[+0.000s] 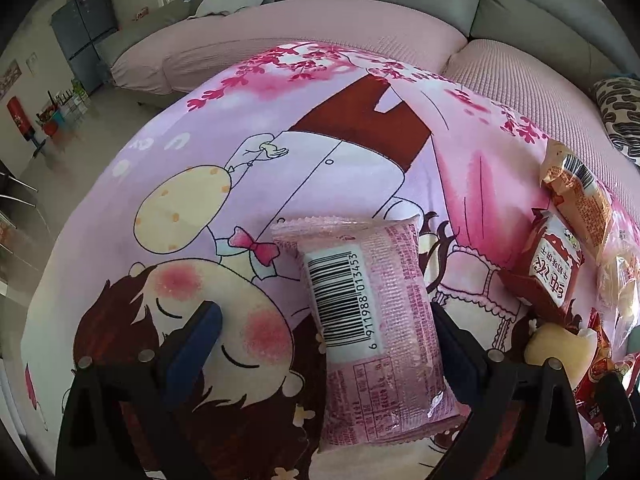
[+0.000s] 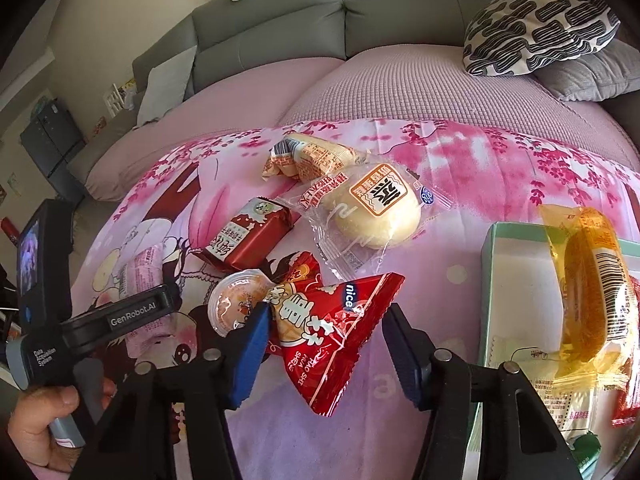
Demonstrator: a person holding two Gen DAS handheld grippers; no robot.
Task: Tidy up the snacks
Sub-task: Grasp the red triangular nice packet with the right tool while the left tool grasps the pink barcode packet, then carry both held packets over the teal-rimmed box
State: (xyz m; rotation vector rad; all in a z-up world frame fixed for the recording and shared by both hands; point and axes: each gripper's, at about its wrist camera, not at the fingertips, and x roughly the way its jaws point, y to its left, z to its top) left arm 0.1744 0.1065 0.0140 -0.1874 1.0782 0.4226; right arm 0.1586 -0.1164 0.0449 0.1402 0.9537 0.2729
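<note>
The left tool (image 1: 320, 344) gapes wide around a pink barcode packet (image 1: 372, 320) at lower centre on the cartoon blanket (image 1: 360, 152), while the right tool (image 2: 324, 344) spreads open around a red triangular snack bag (image 2: 332, 332), its left pad touching.

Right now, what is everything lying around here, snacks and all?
pink snack packet: 1, pink with barcode, on the blanket between the left tool's fingers
red triangular packet: 1, red, between the right tool's fingers
jelly cup: 1, orange, beside the red packet
brown-red packet: 1, mid-blanket
bun in clear wrapper: 1, pale
orange-printed packet: 1, behind the bun
yellow packet: 1, over the box
box: 1, pale green, right
cartoon blanket: 1, pink
patterned cushion: 1, black-white, sofa
left tool: open
right tool: open
</note>
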